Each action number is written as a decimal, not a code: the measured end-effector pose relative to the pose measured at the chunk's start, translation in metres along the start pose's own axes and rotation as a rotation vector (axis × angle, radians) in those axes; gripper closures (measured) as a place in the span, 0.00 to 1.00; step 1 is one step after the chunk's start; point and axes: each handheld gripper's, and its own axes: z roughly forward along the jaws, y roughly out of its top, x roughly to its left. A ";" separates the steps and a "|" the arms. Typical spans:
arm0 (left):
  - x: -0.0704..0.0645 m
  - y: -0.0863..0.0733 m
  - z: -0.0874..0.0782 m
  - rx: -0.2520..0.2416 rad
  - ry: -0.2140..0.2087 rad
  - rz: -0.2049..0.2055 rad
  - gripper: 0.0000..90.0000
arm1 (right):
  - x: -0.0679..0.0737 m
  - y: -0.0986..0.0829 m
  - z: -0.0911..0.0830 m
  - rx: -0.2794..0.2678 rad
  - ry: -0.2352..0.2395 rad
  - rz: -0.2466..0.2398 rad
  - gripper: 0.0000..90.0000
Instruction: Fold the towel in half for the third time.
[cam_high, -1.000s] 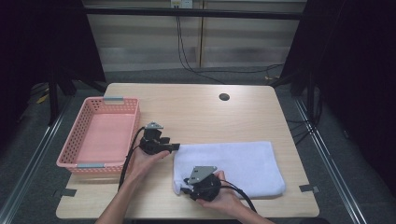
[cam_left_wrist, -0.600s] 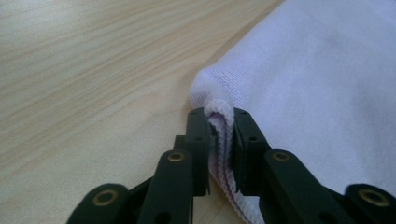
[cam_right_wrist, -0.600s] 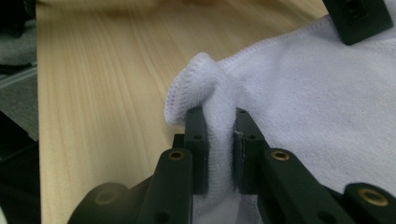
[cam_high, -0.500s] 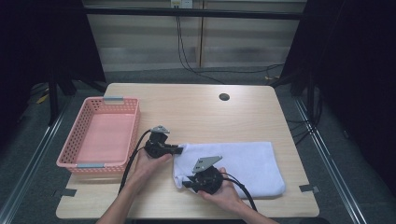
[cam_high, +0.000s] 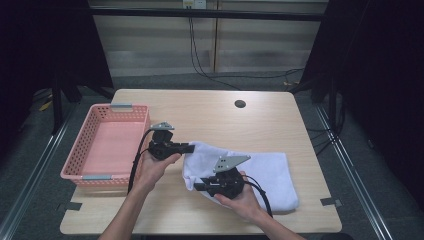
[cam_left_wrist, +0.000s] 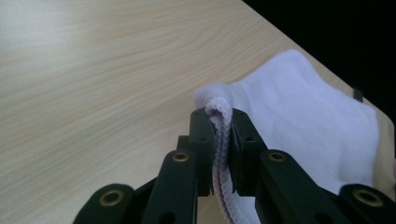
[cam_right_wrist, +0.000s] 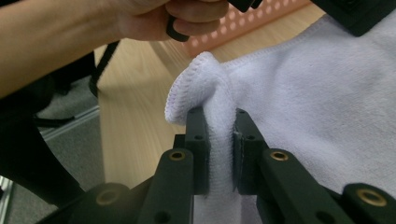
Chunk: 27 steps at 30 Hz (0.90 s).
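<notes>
Pinching the white towel (cam_left_wrist: 299, 116) at its hemmed corner with the left tongs (cam_left_wrist: 219, 140), jaws closed tight on the fold. Clamping the towel's near-left edge in the right tongs (cam_right_wrist: 219, 140), likewise closed. Holding both corners raised off the tabletop (cam_high: 210, 112), left hand (cam_high: 152, 167) beside the pink basket (cam_high: 82, 142), right hand (cam_high: 240, 197) palm-up near the front edge.
</notes>
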 end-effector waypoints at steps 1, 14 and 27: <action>0.000 0.000 0.000 0.000 0.000 0.000 0.91 | 0.000 0.000 0.000 0.000 0.000 0.000 0.89; -0.007 0.029 -0.060 -0.035 0.087 0.032 0.91 | 0.026 0.049 0.009 -0.140 0.061 -0.052 0.89; -0.032 0.039 0.001 0.019 0.033 0.074 0.90 | 0.014 0.023 -0.030 -0.195 -0.012 -0.031 0.89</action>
